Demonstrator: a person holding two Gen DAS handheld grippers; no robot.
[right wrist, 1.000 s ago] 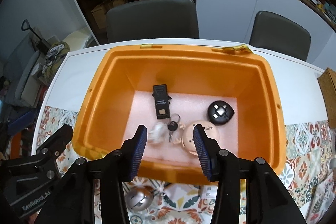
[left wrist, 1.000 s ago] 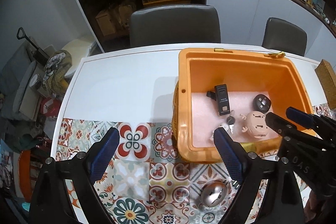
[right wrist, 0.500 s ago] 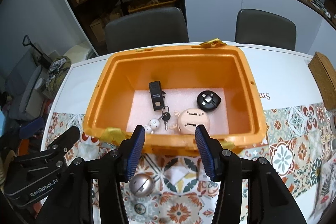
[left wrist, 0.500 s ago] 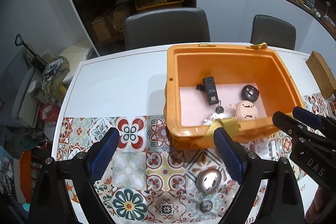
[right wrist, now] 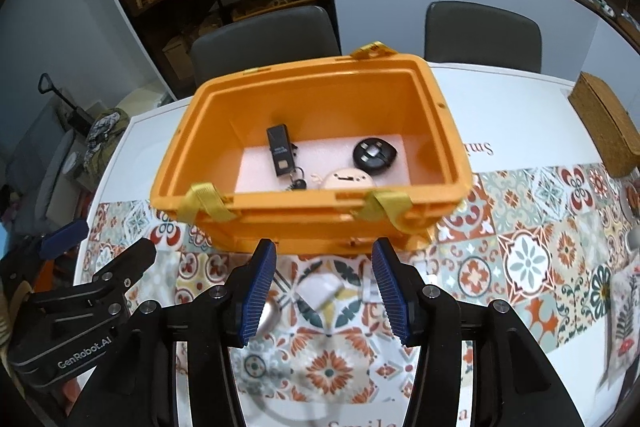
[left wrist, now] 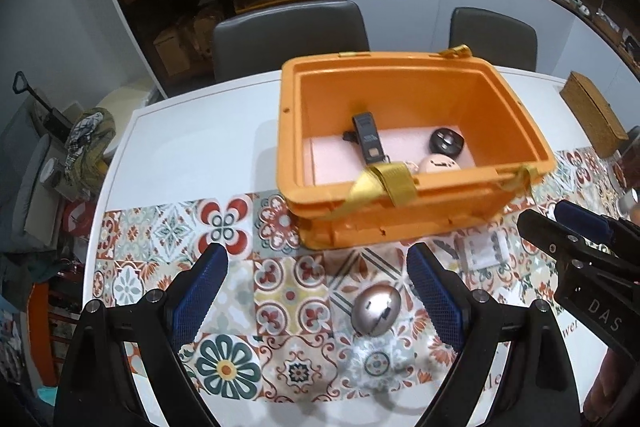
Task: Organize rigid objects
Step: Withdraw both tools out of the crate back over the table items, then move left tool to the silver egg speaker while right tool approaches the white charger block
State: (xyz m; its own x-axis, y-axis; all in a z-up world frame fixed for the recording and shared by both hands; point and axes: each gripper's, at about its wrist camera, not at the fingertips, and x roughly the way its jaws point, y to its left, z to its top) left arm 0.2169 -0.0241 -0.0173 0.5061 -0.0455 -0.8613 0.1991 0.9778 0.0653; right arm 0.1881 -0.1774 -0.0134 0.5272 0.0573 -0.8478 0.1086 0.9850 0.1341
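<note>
Rigid objects are partly sorted already: in your left wrist view the orange bin near the far edge of the table holds a black key fob, a round black case and a pale round toy, all lying on the pink foam at its bottom. On the patterned runner near the table's front edge, just in front of the bin, a shiny silver egg-shaped piece lies loose, and a small white card-like item sits to its right; I judge these are what you have left to put away. Your left gripper has its jaws spread wide with nothing between them, hovering above the runner with the silver piece just inside its right finger. Your right gripper shows only from the side here. In your right wrist view the same bin shows the fob with keys beside it, the toy and the black case. Your right gripper is also parted and empty, poised over the runner's near side; the white item lies between its fingers and the silver piece peeks out beside the left one. Either could be your next pick, by my reading.
</note>
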